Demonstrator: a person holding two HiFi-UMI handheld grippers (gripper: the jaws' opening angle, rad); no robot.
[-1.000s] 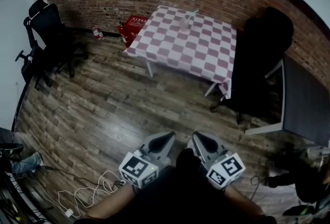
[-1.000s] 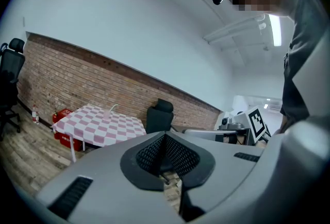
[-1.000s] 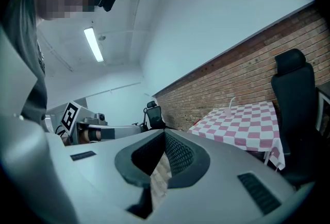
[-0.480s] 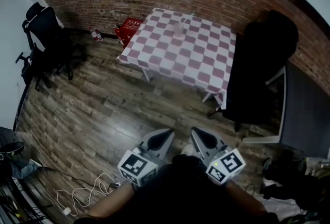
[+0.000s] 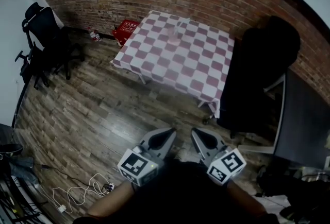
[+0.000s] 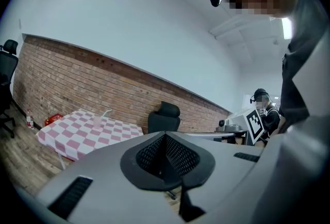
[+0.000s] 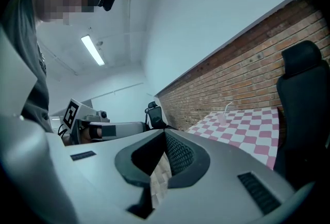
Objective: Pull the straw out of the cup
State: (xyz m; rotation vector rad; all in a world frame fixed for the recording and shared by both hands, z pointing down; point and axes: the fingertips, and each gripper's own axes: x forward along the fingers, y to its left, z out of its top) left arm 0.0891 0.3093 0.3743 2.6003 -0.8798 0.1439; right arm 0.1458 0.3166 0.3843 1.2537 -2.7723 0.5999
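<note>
1. While both tools are carried low over the wooden floor (image 5: 93,109), the left gripper (image 5: 166,134) and right gripper (image 5: 198,134) are shown with jaws closed together on nothing.
2. Well beyond them, a checkered table (image 5: 185,68) is seen.
3. Toward its far edge, a clear cup (image 7: 222,118) is pictured upright with the straw (image 7: 226,108) leaning out. The straw is judged light, thin and easily crushed, and is best pinched gently near its exposed top.

**Dim room, heavy fisheye**

The head view is dim, with black corners and bowed edges. A pale sheen lies on the floor (image 5: 111,117) at centre left. In the right gripper view a ceiling light (image 7: 93,49) glows upper left, and the near right tool (image 7: 164,158) looks soft.
</note>
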